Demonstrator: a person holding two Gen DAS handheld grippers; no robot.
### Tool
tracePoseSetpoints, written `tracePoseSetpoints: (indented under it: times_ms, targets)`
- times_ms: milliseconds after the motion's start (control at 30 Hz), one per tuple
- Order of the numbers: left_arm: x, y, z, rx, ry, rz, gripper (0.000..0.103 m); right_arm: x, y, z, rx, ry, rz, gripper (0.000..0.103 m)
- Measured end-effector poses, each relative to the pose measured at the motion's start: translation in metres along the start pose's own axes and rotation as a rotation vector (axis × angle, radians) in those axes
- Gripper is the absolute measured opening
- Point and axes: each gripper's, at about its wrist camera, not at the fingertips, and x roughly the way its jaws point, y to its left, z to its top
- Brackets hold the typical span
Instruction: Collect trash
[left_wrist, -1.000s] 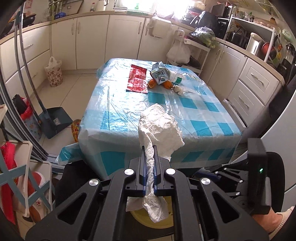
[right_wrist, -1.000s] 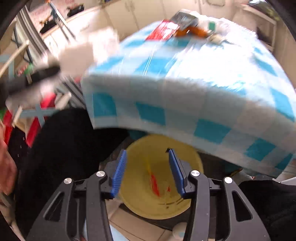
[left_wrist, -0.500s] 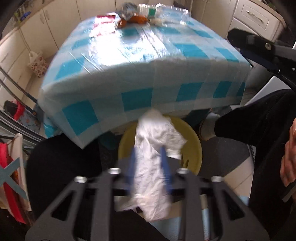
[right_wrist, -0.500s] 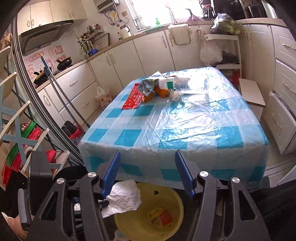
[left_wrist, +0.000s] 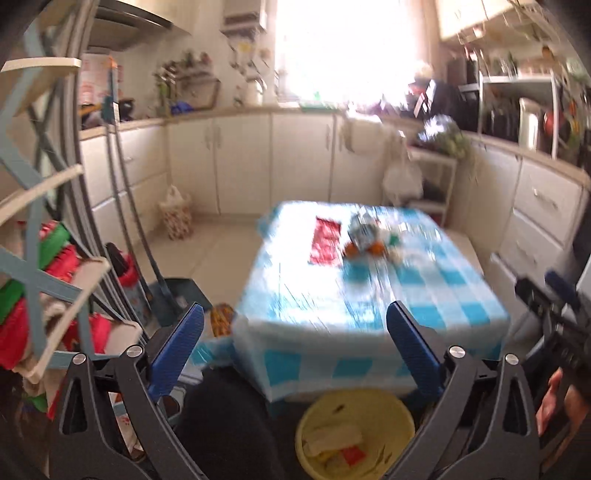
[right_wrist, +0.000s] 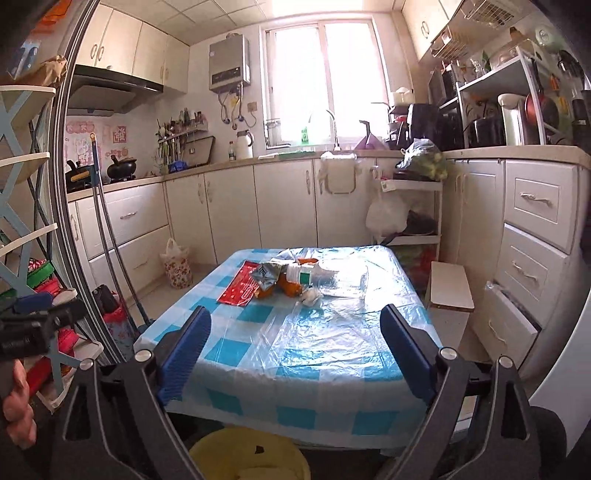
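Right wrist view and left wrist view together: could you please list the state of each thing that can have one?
Left tool: jaws opening, nothing between them.
Right tool: jaws opening, nothing between them.
Round yellow plastic bin: uncovered, holding paper scraps.
Crushed silver carton: lying on the table.
Flat red wrapper: lying flat.
White cabinet drawer: tilted open.

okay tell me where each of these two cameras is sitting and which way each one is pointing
Left wrist: sits on the left claw, opening with nothing between; faces the table and yellow bin; the right claw and a hand show.
Right wrist: sits on the right claw, opening with nothing between; faces the table and window; the left claw and a hand show.
Shared: table, bin, red wrapper, carton.
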Motion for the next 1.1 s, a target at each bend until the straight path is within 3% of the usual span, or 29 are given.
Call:
tracePoseSetpoints:
  times_ms: [267,800,1100]
  targets:
    - [-0.035,0.018,0.018,-0.09,-0.127,0.053,0.096,-0.005,-0.003,0.0,-0.001,-0.033,-0.028,0.091]
    - [-0.046,0.023,0.017,-0.118,-0.154,0.067,0.096,-0.015,0.007,-0.001,-0.047,-0.057,-0.032,0.091]
    - [-0.041,0.021,0.015,-0.098,-0.122,0.08,0.096,-0.023,0.017,-0.001,-0.1,-0.09,-0.016,0.091]
